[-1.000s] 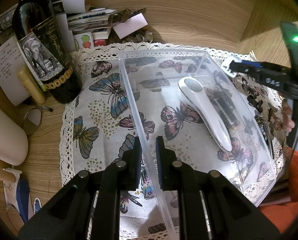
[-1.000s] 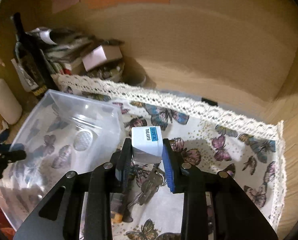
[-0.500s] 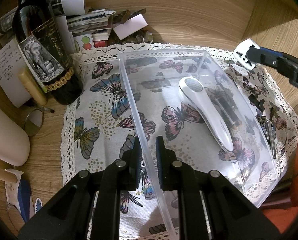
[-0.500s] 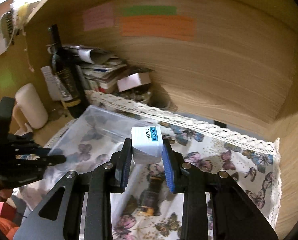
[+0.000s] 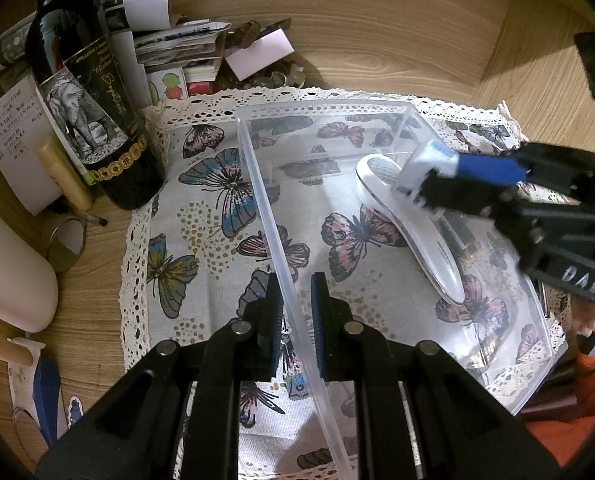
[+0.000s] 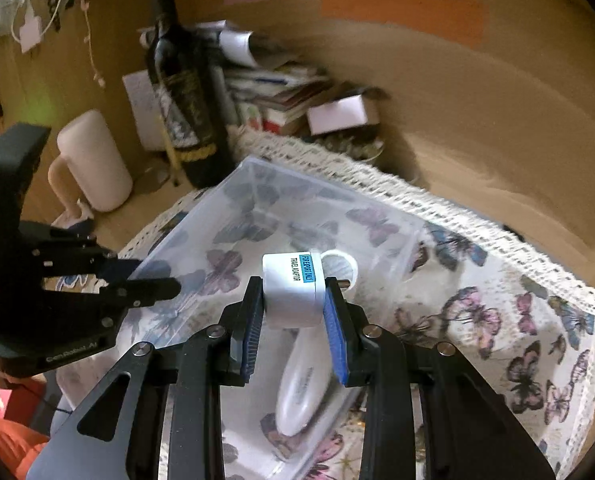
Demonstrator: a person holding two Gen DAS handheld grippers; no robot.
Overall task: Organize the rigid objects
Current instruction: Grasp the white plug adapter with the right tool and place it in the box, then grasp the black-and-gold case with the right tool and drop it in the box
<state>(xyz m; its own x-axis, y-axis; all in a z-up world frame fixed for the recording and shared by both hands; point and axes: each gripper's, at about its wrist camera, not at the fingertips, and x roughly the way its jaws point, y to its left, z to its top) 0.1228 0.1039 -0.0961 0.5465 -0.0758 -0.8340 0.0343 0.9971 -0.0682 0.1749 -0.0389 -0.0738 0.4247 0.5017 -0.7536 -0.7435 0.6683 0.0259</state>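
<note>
the right claw (image 6: pixel 293 316) hangs over the clear bin (image 5: pixel 377 108), pinching a white travel adaptor (image 6: pixel 291 294). the left claw (image 5: pixel 296 300) pinches the bin's near wall. a white handheld device (image 5: pixel 413 232) lies inside, near the tabletop's back edge.
</note>
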